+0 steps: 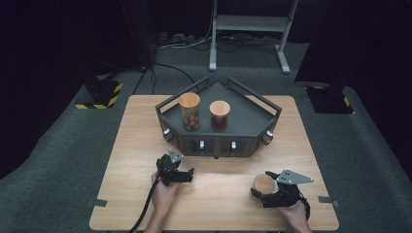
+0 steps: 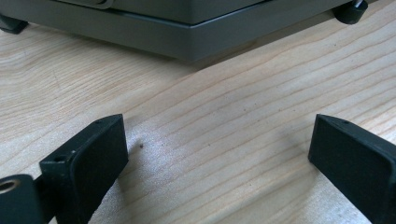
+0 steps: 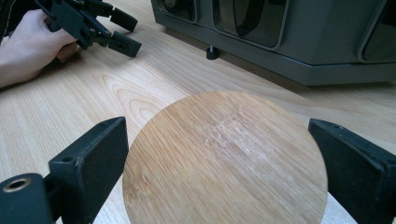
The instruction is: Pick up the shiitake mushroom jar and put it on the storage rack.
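The right gripper [image 3: 217, 154] has its jaws set around the bamboo-lidded jar [image 3: 224, 161] at the near right of the tabletop [image 1: 141, 145]; whether the pads press it I cannot tell. The left gripper [image 2: 217, 154] rests wide and empty at near left, in front of the grey rack [image 1: 243, 124].

Wooden table [image 1: 136, 145] bears rack [image 1: 218, 141], jar [image 1: 263, 186]

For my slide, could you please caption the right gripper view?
Right gripper jaws bracket a jar's round bamboo lid on the wooden table.
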Available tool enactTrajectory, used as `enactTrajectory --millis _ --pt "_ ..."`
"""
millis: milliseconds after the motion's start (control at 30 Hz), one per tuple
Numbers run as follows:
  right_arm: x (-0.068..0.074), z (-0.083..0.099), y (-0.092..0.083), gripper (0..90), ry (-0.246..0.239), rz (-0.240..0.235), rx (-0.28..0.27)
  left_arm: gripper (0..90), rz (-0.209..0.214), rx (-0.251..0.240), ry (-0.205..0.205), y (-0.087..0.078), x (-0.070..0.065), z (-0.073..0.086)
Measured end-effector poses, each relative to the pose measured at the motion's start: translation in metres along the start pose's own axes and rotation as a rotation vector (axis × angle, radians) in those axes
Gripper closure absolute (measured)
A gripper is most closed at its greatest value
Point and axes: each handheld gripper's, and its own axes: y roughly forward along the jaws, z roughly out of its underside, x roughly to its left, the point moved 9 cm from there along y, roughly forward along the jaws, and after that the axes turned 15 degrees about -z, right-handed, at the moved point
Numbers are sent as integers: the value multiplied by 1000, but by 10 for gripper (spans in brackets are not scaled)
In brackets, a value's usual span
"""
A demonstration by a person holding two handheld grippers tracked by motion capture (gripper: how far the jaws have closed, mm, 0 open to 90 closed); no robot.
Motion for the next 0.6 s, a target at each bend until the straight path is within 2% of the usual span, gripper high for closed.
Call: enactTrajectory --millis 600 --pt "-2 13 6 89 9 16 34 46 0 0 0 0 0 0"
